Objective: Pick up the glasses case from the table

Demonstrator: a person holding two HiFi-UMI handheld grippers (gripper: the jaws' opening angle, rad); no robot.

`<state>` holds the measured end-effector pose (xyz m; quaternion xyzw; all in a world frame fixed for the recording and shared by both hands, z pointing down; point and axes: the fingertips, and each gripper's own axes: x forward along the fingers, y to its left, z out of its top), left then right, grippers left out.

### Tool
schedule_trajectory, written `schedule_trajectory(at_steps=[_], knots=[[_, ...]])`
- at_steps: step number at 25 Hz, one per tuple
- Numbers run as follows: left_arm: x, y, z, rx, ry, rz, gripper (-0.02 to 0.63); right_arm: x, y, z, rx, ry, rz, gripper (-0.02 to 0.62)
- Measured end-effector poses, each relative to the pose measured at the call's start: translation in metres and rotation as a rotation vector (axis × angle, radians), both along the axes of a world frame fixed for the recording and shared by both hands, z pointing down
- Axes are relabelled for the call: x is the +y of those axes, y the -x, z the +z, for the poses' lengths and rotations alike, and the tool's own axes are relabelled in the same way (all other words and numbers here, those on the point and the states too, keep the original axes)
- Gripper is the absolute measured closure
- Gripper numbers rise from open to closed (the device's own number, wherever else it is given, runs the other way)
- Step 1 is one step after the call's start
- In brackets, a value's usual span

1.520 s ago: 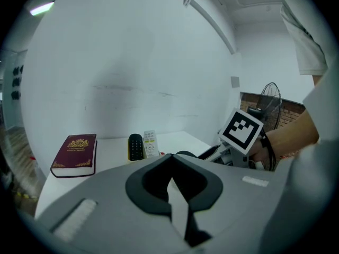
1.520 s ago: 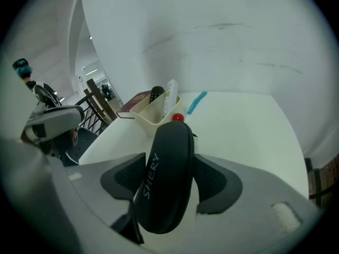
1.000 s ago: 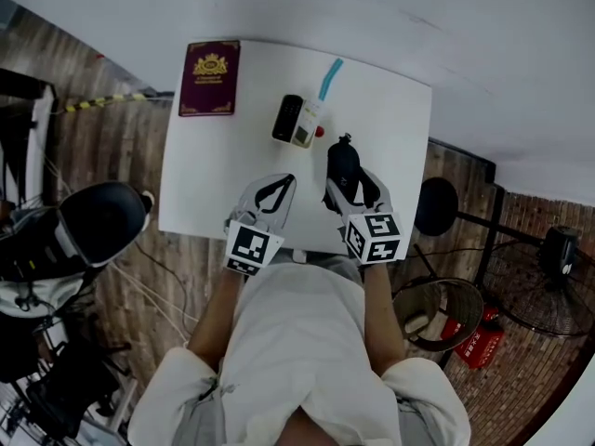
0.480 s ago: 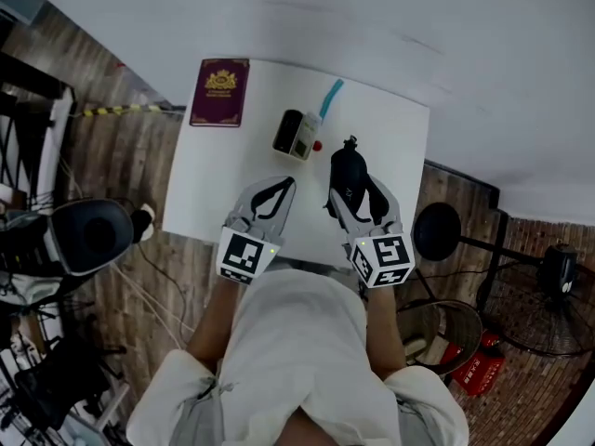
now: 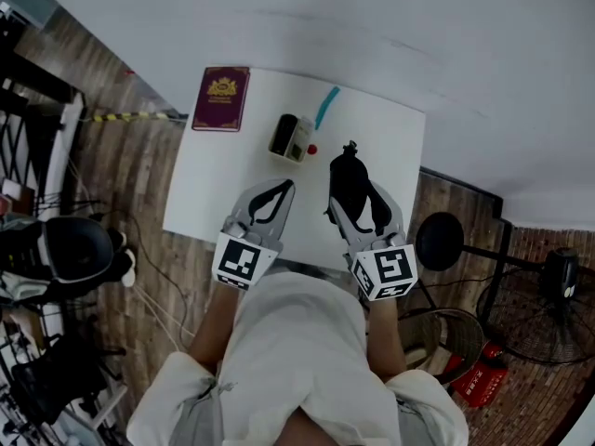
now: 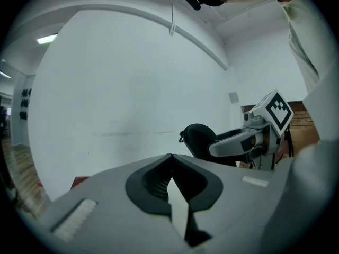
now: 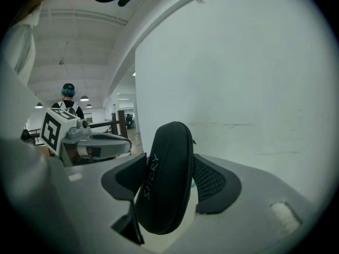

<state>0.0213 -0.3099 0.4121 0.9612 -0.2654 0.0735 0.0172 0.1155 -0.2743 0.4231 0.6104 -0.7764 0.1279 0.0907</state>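
Observation:
The black glasses case [image 5: 345,175] stands on edge between the pads of my right gripper [image 5: 351,191], which is shut on it and holds it up off the white table [image 5: 218,189]. In the right gripper view the case [image 7: 167,184] fills the jaws, with pale lettering along its side. My left gripper [image 5: 276,190] is beside it on the left, shut, with nothing in it; its tips meet in the left gripper view [image 6: 170,155]. That view also shows the case [image 6: 198,139] in the right gripper [image 6: 238,143], against a white wall.
On the table lie a maroon passport [image 5: 221,98], a dark small box with a white card [image 5: 291,137] and a teal strip [image 5: 326,107]. A black chair [image 5: 74,249] stands left; a round stool [image 5: 440,240], bin [image 5: 437,333] and fan [image 5: 558,268] are right.
Both grippers have risen towards the camera, the right one carrying the glasses case higher above the table. The left stays shut and empty.

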Motion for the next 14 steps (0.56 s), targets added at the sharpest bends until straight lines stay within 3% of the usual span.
schedule_trajectory(at_steps=[14], knots=[[0.008,-0.008,0.009,-0.017,0.02,-0.03,0.588,0.007,-0.005,-0.004,0.013,-0.021,-0.033,0.319]])
